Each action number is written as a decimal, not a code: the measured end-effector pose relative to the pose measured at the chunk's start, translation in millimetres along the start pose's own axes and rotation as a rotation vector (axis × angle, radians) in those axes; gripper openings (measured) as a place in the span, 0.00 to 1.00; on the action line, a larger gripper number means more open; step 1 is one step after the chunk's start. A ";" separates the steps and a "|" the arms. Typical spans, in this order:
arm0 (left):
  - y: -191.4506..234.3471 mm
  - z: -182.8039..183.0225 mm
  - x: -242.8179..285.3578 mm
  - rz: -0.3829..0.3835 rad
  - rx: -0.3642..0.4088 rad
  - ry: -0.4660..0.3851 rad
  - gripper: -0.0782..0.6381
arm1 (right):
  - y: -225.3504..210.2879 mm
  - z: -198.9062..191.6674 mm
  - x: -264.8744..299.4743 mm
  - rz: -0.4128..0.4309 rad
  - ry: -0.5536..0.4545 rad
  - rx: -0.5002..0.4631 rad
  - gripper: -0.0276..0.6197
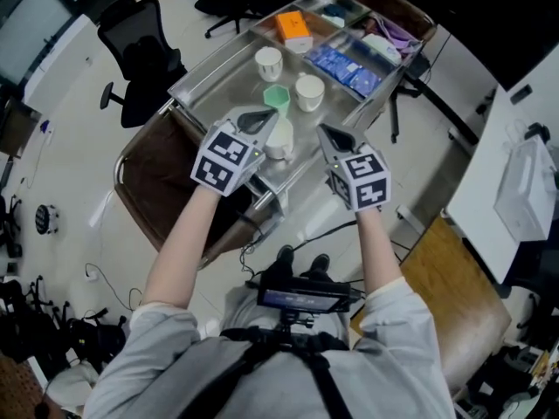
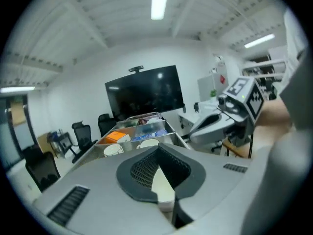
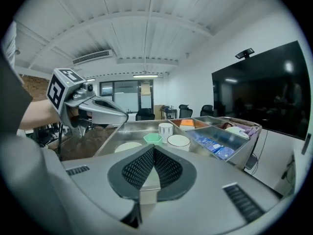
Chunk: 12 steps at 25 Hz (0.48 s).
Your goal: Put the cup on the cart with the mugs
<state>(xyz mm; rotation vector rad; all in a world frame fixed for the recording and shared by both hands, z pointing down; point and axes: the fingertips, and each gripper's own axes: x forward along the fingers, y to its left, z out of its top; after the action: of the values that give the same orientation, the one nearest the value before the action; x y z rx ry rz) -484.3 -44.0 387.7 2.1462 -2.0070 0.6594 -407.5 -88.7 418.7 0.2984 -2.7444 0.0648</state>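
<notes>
- One metal cart with a tray top stands ahead of the person, seen from above.
- One green hexagonal cup stands upright on the tray, in the middle of the mugs.
- Three white mugs share the tray: one just right of the cup, one farther off to its left, and one nearer, partly hidden under the left gripper.
- Left gripper hovers over the near mug, its fingers closed together with nothing between them.
- Right gripper is held at the tray's near right edge, its fingers also together and empty.
- The far compartments hold one orange box and several blue packets.
- One black office chair stands left of the cart.
</notes>
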 end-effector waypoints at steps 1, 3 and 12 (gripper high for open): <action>0.9 0.5 -1.9 0.002 -0.059 -0.016 0.11 | 0.0 0.6 -1.9 -0.006 -0.008 0.002 0.04; 0.4 -0.7 -6.5 0.013 -0.122 -0.030 0.11 | 1.1 -0.5 -8.1 -0.014 -0.013 0.005 0.04; -15.3 -14.9 -55.7 0.131 -0.228 -0.071 0.11 | 11.0 -13.3 -48.8 0.015 -0.034 0.029 0.04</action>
<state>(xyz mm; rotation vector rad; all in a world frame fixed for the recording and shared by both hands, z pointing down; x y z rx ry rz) -473.9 14.4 382.0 1.9475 -2.1555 0.3526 -360.8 -67.2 412.8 0.2898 -2.7812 0.1042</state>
